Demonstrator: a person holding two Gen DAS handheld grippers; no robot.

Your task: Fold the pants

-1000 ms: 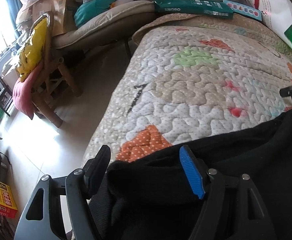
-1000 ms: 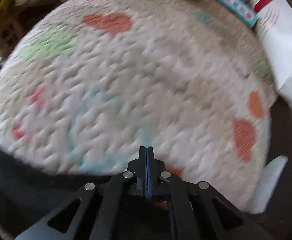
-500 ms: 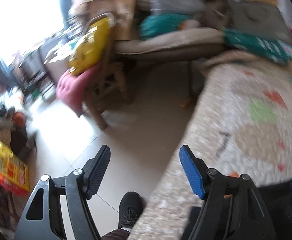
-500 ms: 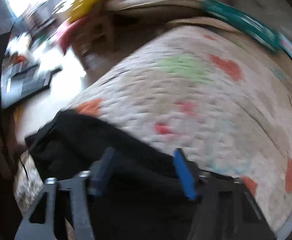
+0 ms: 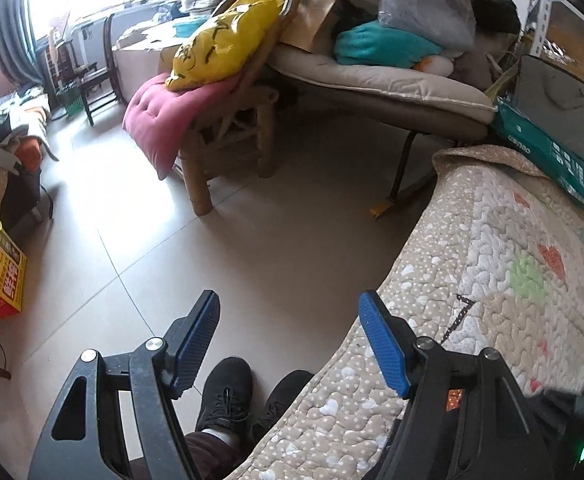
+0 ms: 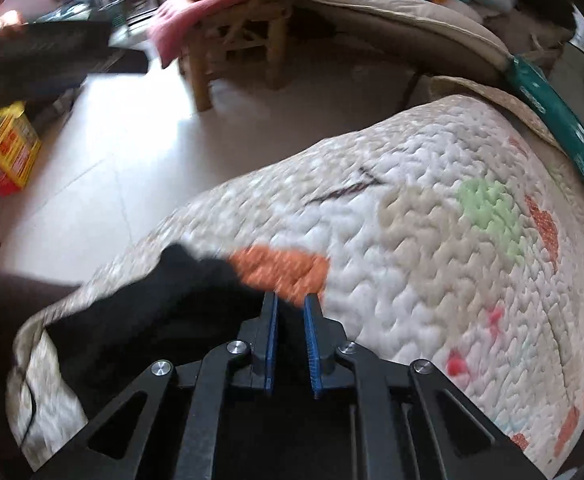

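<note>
Pants: black pants [image 6: 143, 320] sit bunched at the near-left corner of the quilted bedspread [image 6: 432, 240], one edge reaching toward the orange patch [image 6: 279, 266]. They look crumpled, not flat, so my read is the fold is unfinished or barely started.

Right gripper: right gripper [image 6: 290, 344] sits low over the dark cloth, blue pads [image 6: 269, 344] drawn close with a narrow slit between them. Jaws nearly shut; whether any fabric is pinched there I can't tell, the view is blurred. Placed like that, it seems lined up on the pants' far edge for a grab.

Left gripper: left gripper [image 5: 287, 344] is wide open and holding nothing. It points off the bed's left side, over the tiled floor [image 5: 251, 248], with the person's black shoes [image 5: 227, 392] showing between its fingers. Probably parked clear so it doesn't snag the cloth.

Left view of pants: only a dark sliver at the bottom right, mostly hidden behind the gripper body.

Surroundings: wooden chair [image 5: 227, 152] with a pink cushion [image 5: 163, 120] and yellow bag [image 5: 219, 44] across the floor, far left; green box [image 5: 540, 156] on the bed's far edge. All well apart from the work.

Next call: a firm hold on one hem or waistband edge; loose knit will sag and drag.
</note>
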